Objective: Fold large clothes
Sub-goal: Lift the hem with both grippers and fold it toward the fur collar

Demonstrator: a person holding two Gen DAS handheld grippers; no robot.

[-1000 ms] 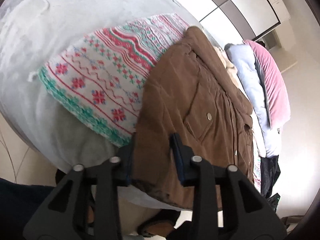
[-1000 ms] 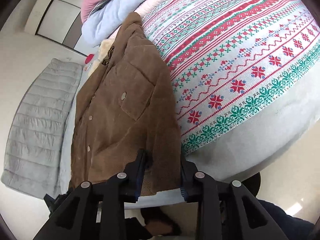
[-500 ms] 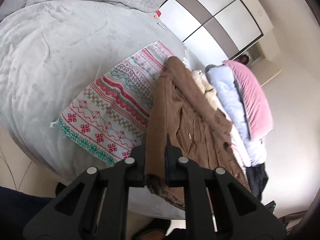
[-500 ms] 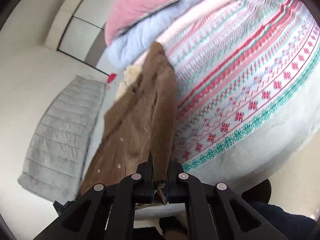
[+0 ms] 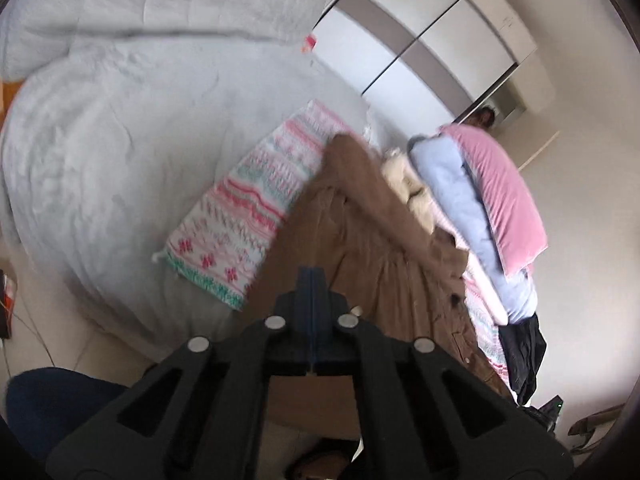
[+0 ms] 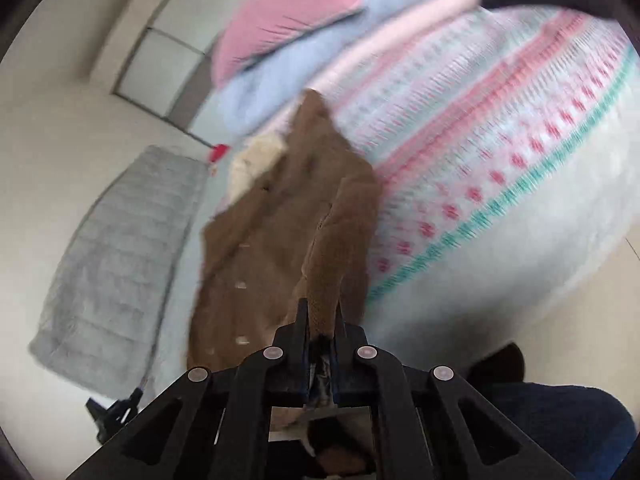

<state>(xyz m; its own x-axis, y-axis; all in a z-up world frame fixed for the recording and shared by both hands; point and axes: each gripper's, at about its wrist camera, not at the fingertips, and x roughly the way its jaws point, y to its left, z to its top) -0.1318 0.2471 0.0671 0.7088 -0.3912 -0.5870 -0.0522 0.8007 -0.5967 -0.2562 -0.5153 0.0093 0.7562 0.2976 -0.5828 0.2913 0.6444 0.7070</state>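
Note:
A brown corduroy jacket with a cream fleece collar lies lengthwise on the bed, partly over a red, white and green patterned knit. My left gripper is shut, its pads pressed together on the jacket's near hem, and brown cloth hangs below it. In the right wrist view the jacket rises in a ridge into my right gripper, which is shut on a fold of the hem. The patterned knit spreads to the right of it. Both views are blurred.
The grey bed cover fills the left. A pink pillow and light blue bedding lie beyond the jacket, with a black garment at the bed's edge. A grey quilt lies left. A person's dark blue leg is close below.
Both grippers went from open around the jacket's near hem to shut on it. Both then rose and drew back, and the hem lifted off the bed with them.

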